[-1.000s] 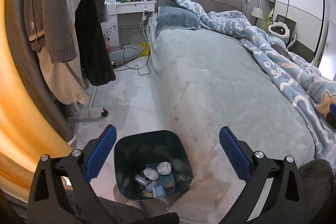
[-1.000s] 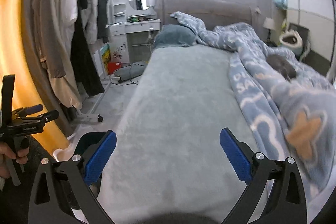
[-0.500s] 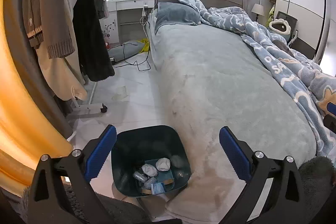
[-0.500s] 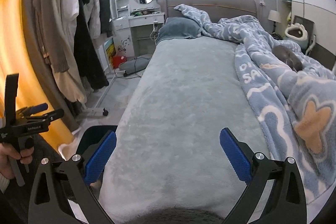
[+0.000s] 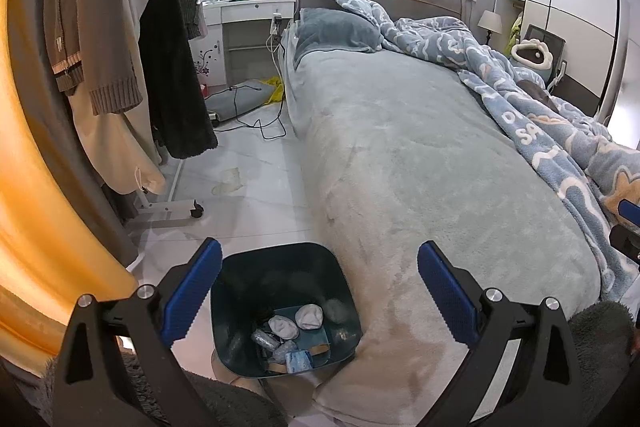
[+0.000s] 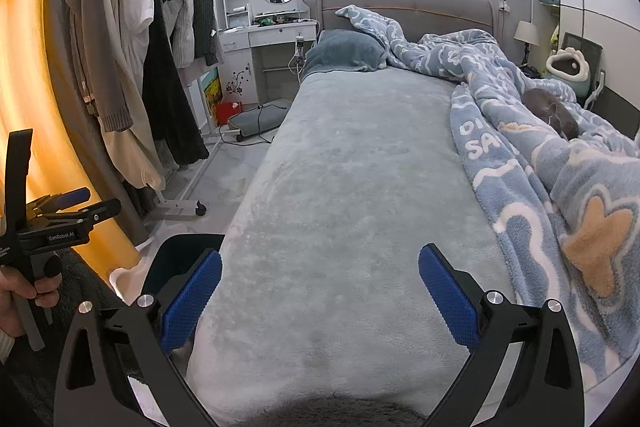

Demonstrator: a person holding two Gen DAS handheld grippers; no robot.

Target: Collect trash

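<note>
A dark teal trash bin (image 5: 236, 311) stands on the floor against the bed's near left corner; its rim also shows in the right wrist view (image 6: 176, 259). Inside lie several pieces of trash (image 5: 294, 333): crumpled white paper balls, clear wrappers, a blue packet. My left gripper (image 5: 320, 291) is open and empty, held above the bin and the bed corner. My right gripper (image 6: 320, 297) is open and empty over the grey bed cover (image 6: 340, 195). The left gripper's body shows at the left of the right wrist view (image 6: 56, 219), held in a hand.
A clothes rack with hanging coats (image 5: 120, 39) stands left on a wheeled base (image 5: 168, 211). A pale scrap (image 5: 228, 181) lies on the white floor. A blue patterned blanket (image 6: 540, 155) covers the bed's right side, with a grey cat (image 6: 552, 111) on it. A dressing table (image 5: 248, 11) is behind.
Both grippers have risen and pulled back a little; the bin sits lower in the left wrist view and more of the room's far end shows. Both stay open and empty.
</note>
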